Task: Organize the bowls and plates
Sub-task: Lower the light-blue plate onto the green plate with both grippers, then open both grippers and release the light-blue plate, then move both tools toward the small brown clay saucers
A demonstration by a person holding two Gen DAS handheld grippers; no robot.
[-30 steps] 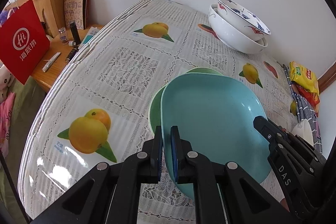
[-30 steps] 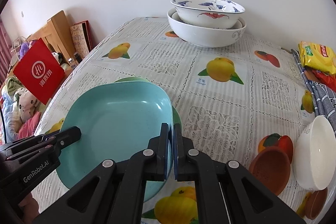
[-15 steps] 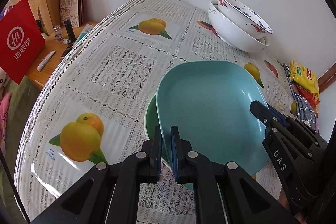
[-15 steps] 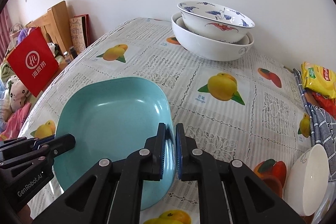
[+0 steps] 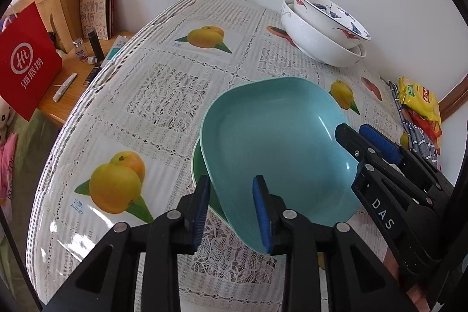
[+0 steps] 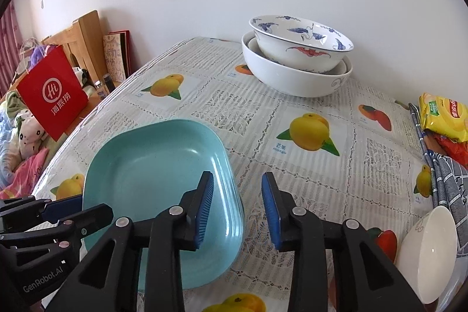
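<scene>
A light blue squarish plate (image 5: 278, 148) lies on a green plate (image 5: 200, 163), which shows only as a sliver at its left edge. My left gripper (image 5: 232, 212) straddles the blue plate's near rim. Its jaws are opening and its pads stand off the rim. In the right wrist view the same blue plate (image 6: 158, 189) lies low at the left. My right gripper (image 6: 238, 209) straddles its right rim, its jaws also opening with the pads clear of it. Each gripper shows in the other's view: the right gripper (image 5: 355, 136) and the left gripper (image 6: 87, 208).
Two large white patterned bowls (image 6: 298, 60) are stacked at the back of the fruit-print tablecloth (image 6: 307, 165). A small white bowl (image 6: 427, 253) sits at the right edge, near snack packets (image 6: 441, 113) and a checked cloth. A red paper bag (image 5: 26, 60) stands on a side table at the left.
Both grippers were shut on the blue plate's rims and now stand apart from it. The plate has sunk and settled over the green plate.
</scene>
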